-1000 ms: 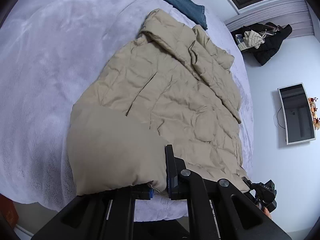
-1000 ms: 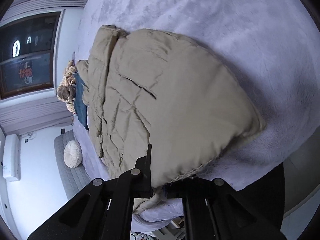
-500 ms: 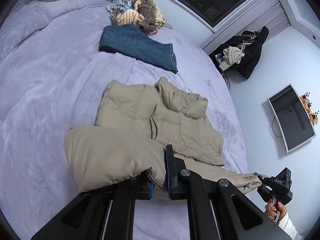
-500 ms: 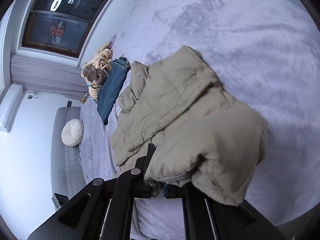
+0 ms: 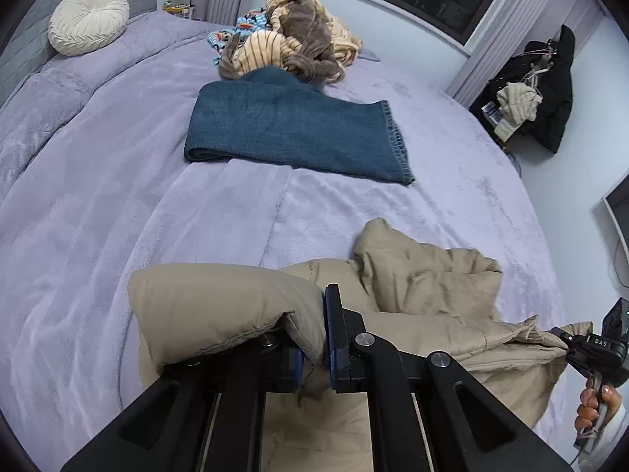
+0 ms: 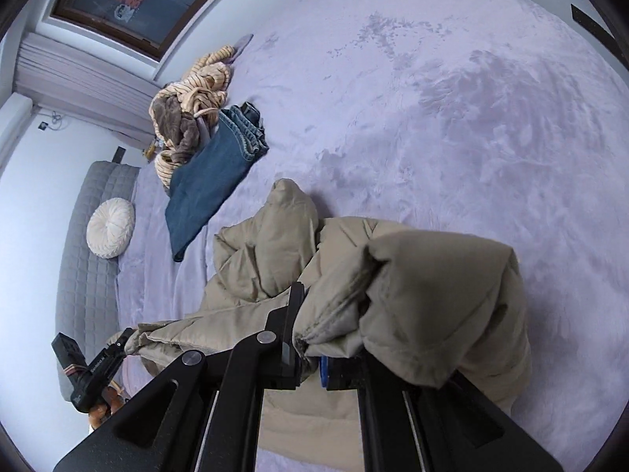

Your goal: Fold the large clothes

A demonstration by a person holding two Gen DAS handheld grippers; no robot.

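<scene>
Lavender plush bedding (image 5: 118, 204) spreads under us, folded jeans (image 5: 291, 133) lying farther off. We hold the beige puffer jacket (image 5: 428, 287) bunched at the near edge, left gripper (image 5: 312, 358) and right gripper (image 6: 310, 362) each clamped on its hem. Quilted, soft and light, likely slippery; seams should grip best.

A beige jacket (image 5: 428, 275), folded blue jeans (image 5: 295, 133) and a cream cushion (image 5: 88, 19) on a lilac blanket (image 5: 98, 216).
</scene>
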